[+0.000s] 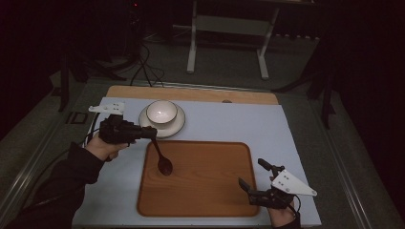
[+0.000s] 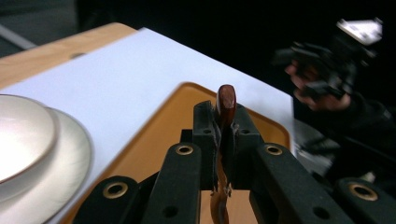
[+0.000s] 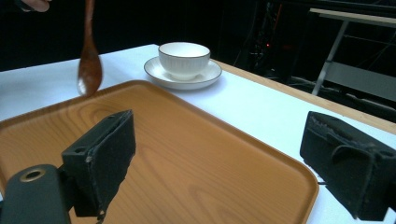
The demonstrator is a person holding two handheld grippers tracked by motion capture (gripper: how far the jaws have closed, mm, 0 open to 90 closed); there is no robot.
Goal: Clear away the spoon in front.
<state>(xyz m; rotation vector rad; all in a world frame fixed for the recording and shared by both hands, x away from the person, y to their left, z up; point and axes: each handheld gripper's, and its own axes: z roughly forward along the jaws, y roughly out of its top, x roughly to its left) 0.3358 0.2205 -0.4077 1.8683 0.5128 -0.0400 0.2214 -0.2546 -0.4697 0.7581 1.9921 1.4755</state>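
1. Tray (image 1: 200,188) – wooden, lying flat, landmark.
2. Saucer (image 1: 177,127) bearing bowl (image 1: 162,111) – just beyond tray's far-left corner.
3. Right gripper (image 1: 251,174) – tray's near-right edge, jaws spread, idle.
4. Left gripper (image 1: 152,132) – pinching spoon (image 1: 162,160) by handle, bowl-end hanging above tray's left part, seemingly for transfer.

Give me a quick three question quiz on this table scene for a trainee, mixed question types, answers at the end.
1. True or false: the left gripper is shut on the wooden spoon.
2. What does the white bowl sit on?
3. The right gripper is: A) holding the bowl, B) open, holding nothing, C) gripping the tray.

Key: 1 true. 2 a white saucer. 3 B.
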